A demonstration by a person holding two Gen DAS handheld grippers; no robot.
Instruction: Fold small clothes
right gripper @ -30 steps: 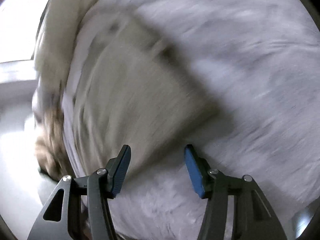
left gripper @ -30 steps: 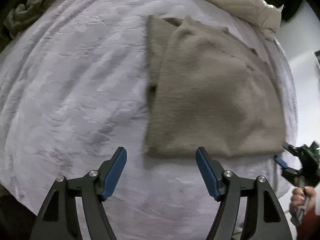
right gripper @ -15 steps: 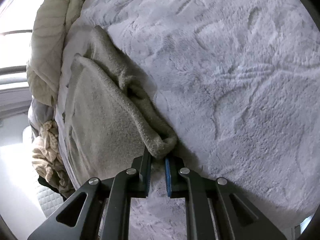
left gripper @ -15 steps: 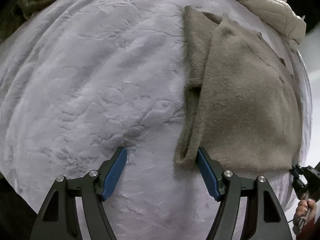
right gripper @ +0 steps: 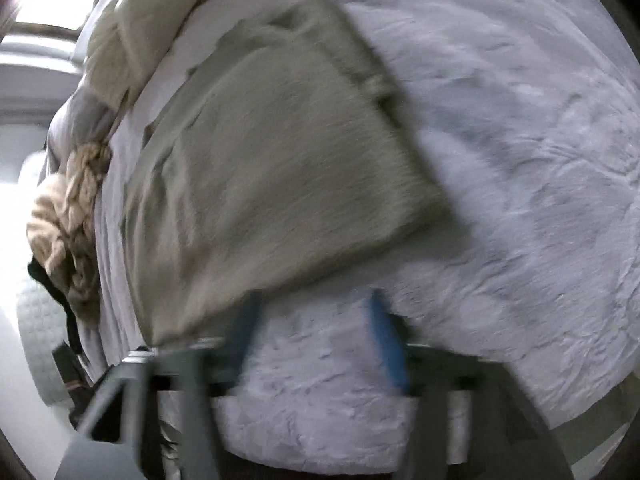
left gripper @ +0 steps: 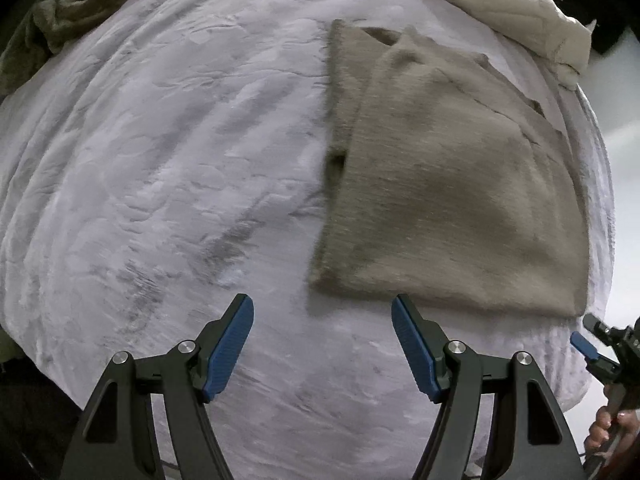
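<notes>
A folded taupe fleece garment (left gripper: pixel 448 184) lies flat on the pale lilac bedspread (left gripper: pixel 168 184), toward the right side. My left gripper (left gripper: pixel 322 344) is open just short of the garment's near edge, with nothing between its blue pads. The right gripper (left gripper: pixel 588 344) shows at the far right of the left wrist view, held by a hand (left gripper: pixel 612 432). In the right wrist view the same garment (right gripper: pixel 264 176) fills the middle, and my right gripper (right gripper: pixel 316 340) is blurred by motion, open, its fingers just off the garment's near edge over the bedspread (right gripper: pixel 520 168).
A cream quilted jacket (left gripper: pixel 516 4) lies past the garment at the bed's far edge. Olive and tan clothes (left gripper: pixel 68 16) are heaped at the far left corner. In the right wrist view, a tan knitted item (right gripper: pixel 68 224) hangs off the bed's left side.
Half a second ago the right gripper was shut on the garment's corner; it has let go and pulled back, open. The left gripper has also drawn back from the garment's edge.
</notes>
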